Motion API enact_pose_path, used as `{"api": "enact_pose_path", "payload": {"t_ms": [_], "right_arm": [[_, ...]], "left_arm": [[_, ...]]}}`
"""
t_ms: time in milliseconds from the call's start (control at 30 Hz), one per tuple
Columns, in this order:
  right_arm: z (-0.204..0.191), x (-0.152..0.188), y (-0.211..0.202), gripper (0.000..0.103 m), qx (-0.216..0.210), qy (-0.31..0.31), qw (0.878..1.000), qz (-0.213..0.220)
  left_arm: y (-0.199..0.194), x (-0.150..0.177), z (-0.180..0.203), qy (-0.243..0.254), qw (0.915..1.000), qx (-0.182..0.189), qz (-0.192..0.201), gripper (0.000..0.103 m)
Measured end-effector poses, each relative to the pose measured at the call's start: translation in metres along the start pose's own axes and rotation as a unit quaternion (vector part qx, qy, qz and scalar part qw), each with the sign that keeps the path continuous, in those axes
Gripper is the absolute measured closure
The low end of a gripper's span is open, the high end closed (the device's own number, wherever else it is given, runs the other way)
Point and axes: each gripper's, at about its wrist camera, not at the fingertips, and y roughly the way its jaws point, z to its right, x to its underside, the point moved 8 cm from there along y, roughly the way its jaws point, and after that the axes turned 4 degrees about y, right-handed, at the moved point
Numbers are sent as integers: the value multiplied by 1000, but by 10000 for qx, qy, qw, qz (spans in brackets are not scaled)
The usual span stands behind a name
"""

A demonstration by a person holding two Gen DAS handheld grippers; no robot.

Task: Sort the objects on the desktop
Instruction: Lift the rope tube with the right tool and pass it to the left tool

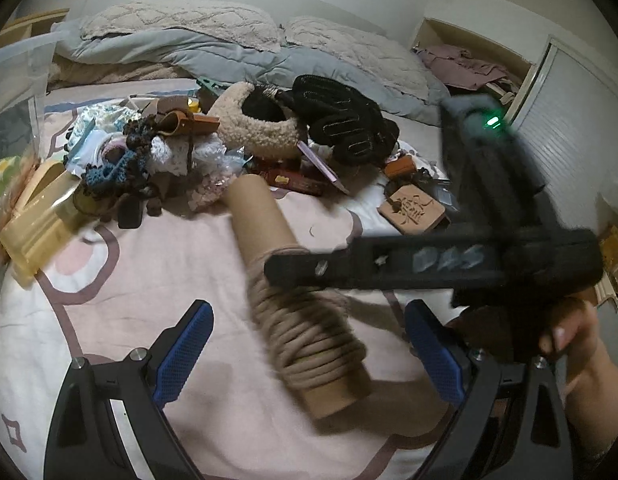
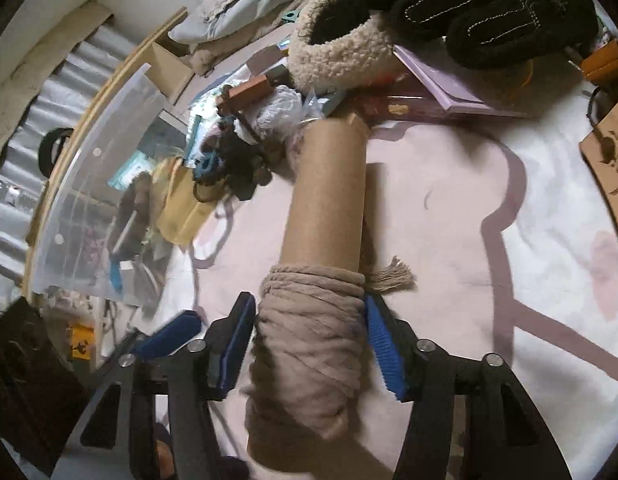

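A cardboard tube wound with beige cord [image 1: 293, 292] lies on the pink and white bedsheet. My right gripper [image 2: 309, 332] is shut on its cord-wrapped end [image 2: 309, 320], one blue pad [image 2: 383, 340] on each side. In the left wrist view the right gripper's body [image 1: 429, 268] crosses over the tube. My left gripper [image 1: 309, 352] is open and empty, its blue pads [image 1: 185, 352] wide on either side of the tube's near end.
A pile of small items lies behind the tube: a fleece-lined slipper [image 1: 257, 128], black gloves [image 1: 345, 120], a purple booklet [image 2: 441, 80], a wooden plaque [image 1: 413, 208], yellow packages [image 1: 41, 216]. A clear plastic bin [image 2: 93, 184] stands at the left. Pillows and a duvet [image 1: 229, 44] lie beyond.
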Motion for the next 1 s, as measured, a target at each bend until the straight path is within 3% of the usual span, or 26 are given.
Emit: {"api": "enact_pose_path", "payload": {"t_ms": [33, 167, 267, 533, 800, 900, 1000], "right_arm": [[0, -2, -5, 29, -21, 13, 10000, 87], [8, -19, -34, 29, 265, -67, 9971, 704], [30, -33, -59, 29, 440, 259, 9923, 1127], [104, -71, -119, 29, 1062, 1041, 9680, 2024], [132, -90, -118, 29, 1275, 1367, 9600, 2086], [141, -90, -121, 29, 1604, 1337, 9553, 2093], [146, -84, -109, 29, 1350, 1539, 9625, 1778]], "left_arm": [[3, 0, 0, -35, 10000, -18, -9, 6], [9, 1, -1, -135, 9999, -64, 13, 6], [16, 5, 0, -120, 9998, -119, -54, 6], [28, 16, -4, 48, 9985, -453, -306, 8], [35, 25, -14, 184, 9947, -829, -584, 8], [33, 25, -17, 163, 9945, -845, -604, 8], [31, 24, -19, 169, 9945, -854, -579, 8]]}}
